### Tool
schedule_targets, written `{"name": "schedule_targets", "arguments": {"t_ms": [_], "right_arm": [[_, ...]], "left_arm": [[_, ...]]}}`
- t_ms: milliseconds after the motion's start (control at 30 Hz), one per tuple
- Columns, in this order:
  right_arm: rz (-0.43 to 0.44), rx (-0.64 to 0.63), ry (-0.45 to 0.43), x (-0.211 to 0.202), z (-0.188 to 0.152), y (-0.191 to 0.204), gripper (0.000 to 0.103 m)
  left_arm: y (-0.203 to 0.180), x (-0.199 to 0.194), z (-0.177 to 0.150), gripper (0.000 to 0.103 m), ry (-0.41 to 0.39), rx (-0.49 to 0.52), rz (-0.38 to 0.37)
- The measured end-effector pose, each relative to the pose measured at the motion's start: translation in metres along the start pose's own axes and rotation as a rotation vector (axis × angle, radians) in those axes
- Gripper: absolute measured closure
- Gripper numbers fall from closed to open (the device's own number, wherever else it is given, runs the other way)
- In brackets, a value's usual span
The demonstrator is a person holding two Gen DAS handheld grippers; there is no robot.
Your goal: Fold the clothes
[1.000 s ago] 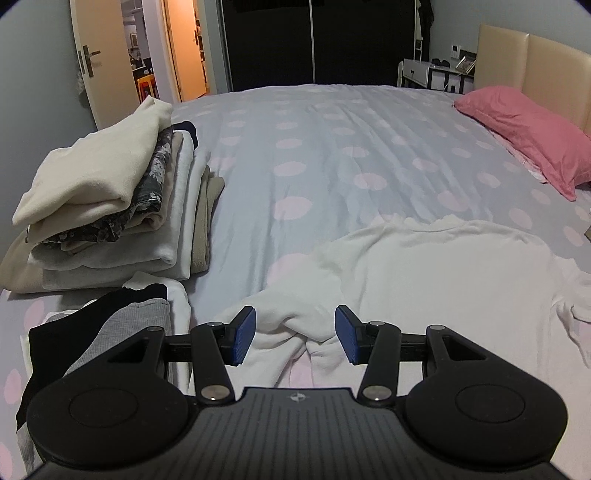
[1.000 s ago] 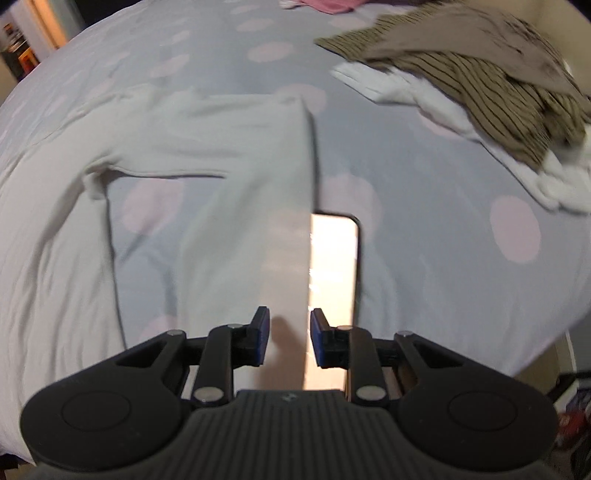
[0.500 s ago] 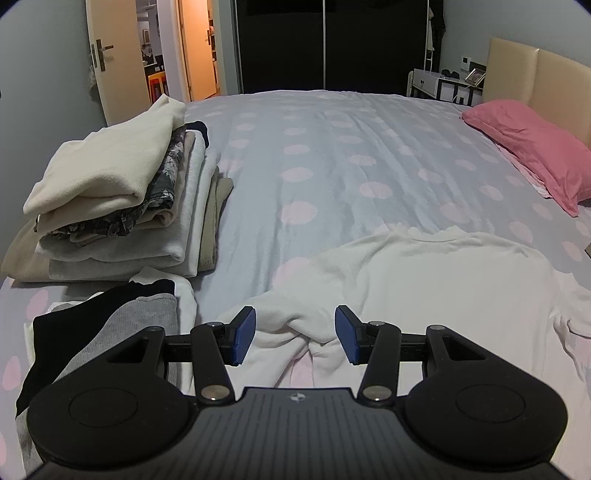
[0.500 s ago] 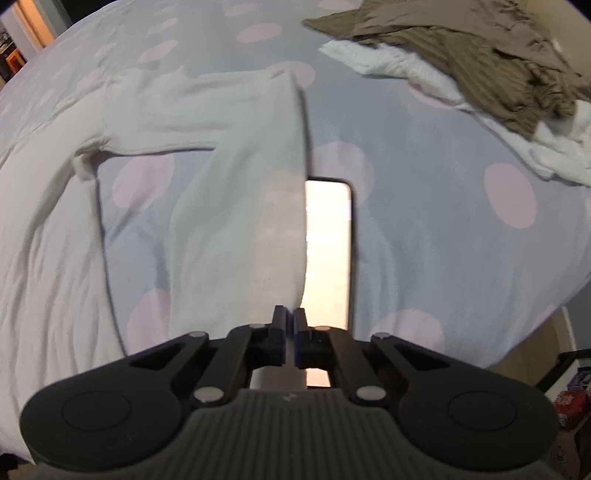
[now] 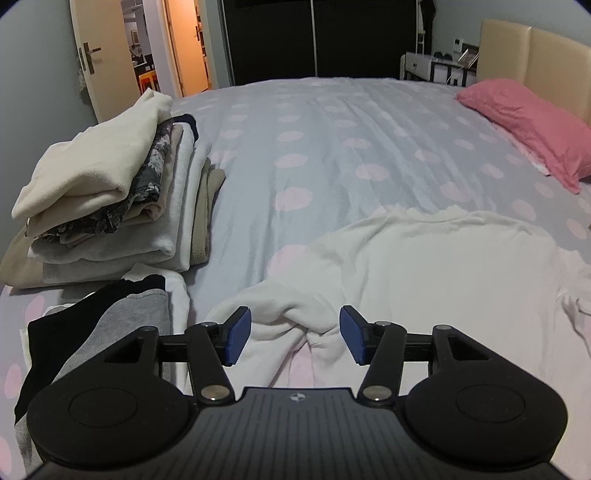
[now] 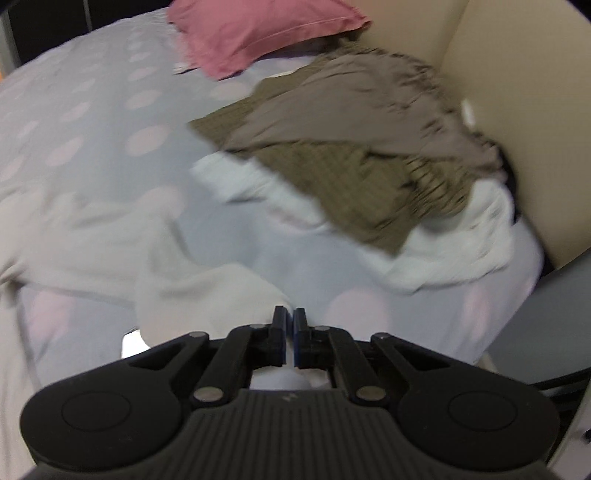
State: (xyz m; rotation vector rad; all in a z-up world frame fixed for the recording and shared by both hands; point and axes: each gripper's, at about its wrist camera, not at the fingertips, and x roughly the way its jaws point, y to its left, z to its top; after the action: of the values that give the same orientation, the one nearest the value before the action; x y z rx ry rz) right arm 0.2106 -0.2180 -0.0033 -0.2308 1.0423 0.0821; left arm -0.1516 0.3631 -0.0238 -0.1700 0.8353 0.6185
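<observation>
White sweater (image 5: 424, 273) lies flat on the spotted bed (image 5: 332, 147), body spread across your left-wrist view, long axis running roughly left to right, collar edge toward the far side of the bed. Its near sleeve (image 5: 291, 321) is bunched and trails toward you, ending between the blue pads of your left gripper (image 5: 295, 336)

Left jaws stand wide apart, released, with the crumpled sleeve fabric lying in the gap below them; whether the pads touch it, you cannot tell from here. To the left sits a stack of folded clothes (image 5: 107, 199), and nearer you a black and grey folded pile (image 5: 96, 332)

Your right gripper (image 6: 289, 339) has its jaws clenched on the other sleeve (image 6: 207, 295); the cloth humps up just left of the pads and white fabric shows under the linkage (view is motion-blurred, so the exact pinch point is unclear). A brown garment heap (image 6: 351, 147) over white cloth lies ahead, well apart, with the pink pillow (image 6: 258, 29) beyond

Against a second ago: right jaws were parted over the flat sleeve and a bright phone; now they are shut, the sleeve is lifted and folded over, and only a corner of the phone (image 6: 133, 343) shows. Left side is unchanged apart from a slight camera shift
</observation>
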Motion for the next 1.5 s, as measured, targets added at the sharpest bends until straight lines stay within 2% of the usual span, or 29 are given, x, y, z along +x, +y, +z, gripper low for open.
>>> {"name": "schedule_targets", "arguments": {"t_ms": [200, 267, 433, 500, 533, 567, 600, 767, 833, 900, 1033, 1100, 1133, 1167, 1200, 1300, 1500], "right_arm": [[-0.119, 0.004, 0.021, 0.044, 0.034, -0.029, 0.099], [-0.13, 0.015, 0.034, 0.061, 0.039, -0.036, 0.099], [-0.066, 0.047, 0.01, 0.079, 0.034, -0.046, 0.096], [-0.045, 0.1, -0.035, 0.075, 0.027, -0.051, 0.084], [-0.043, 0.127, -0.061, 0.072, 0.023, -0.053, 0.068], [-0.055, 0.163, -0.087, 0.069, 0.017, -0.059, 0.065], [-0.063, 0.199, -0.105, 0.068, 0.012, -0.066, 0.065], [0.006, 0.365, -0.102, 0.075, -0.023, -0.096, 0.064], [0.011, 0.388, -0.066, 0.083, -0.032, -0.101, 0.064], [0.03, 0.424, -0.073, 0.088, -0.035, -0.106, 0.064], [0.123, 0.493, -0.088, 0.101, -0.033, -0.11, 0.064], [0.151, 0.505, -0.067, 0.106, -0.029, -0.106, 0.07], [0.162, 0.511, -0.061, 0.107, -0.028, -0.104, 0.089], [0.169, 0.516, -0.066, 0.103, -0.026, -0.103, 0.1], [0.174, 0.521, -0.075, 0.099, -0.024, -0.103, 0.1], [0.092, 0.544, -0.124, 0.075, -0.025, -0.108, 0.101], [-0.062, 0.617, -0.104, 0.062, -0.037, -0.131, 0.101]], "left_arm": [[-0.006, 0.013, 0.0, 0.048, 0.021, 0.039, 0.032], [-0.009, 0.017, 0.0, 0.048, 0.033, 0.052, 0.035], [-0.016, 0.024, 0.0, 0.048, 0.047, 0.081, 0.039], [-0.017, 0.024, 0.0, 0.048, 0.046, 0.083, 0.035], [-0.017, 0.024, 0.0, 0.048, 0.045, 0.083, 0.031], [-0.018, 0.024, 0.0, 0.048, 0.043, 0.083, 0.028], [-0.018, 0.024, 0.0, 0.048, 0.042, 0.085, 0.025], [-0.02, 0.024, -0.001, 0.048, 0.042, 0.096, 0.024], [-0.022, 0.025, -0.001, 0.048, 0.046, 0.103, 0.028], [-0.024, 0.026, -0.001, 0.048, 0.049, 0.115, 0.035], [-0.03, 0.028, -0.004, 0.048, 0.046, 0.15, 0.06], [-0.03, 0.028, -0.004, 0.048, 0.048, 0.156, 0.062], [-0.03, 0.028, -0.004, 0.048, 0.047, 0.157, 0.06], [-0.03, 0.028, -0.004, 0.048, 0.046, 0.157, 0.058], [-0.03, 0.028, -0.004, 0.048, 0.044, 0.156, 0.055], [-0.028, 0.024, -0.003, 0.048, 0.035, 0.157, 0.049], [-0.022, 0.016, -0.003, 0.048, 0.019, 0.144, 0.047]]}}
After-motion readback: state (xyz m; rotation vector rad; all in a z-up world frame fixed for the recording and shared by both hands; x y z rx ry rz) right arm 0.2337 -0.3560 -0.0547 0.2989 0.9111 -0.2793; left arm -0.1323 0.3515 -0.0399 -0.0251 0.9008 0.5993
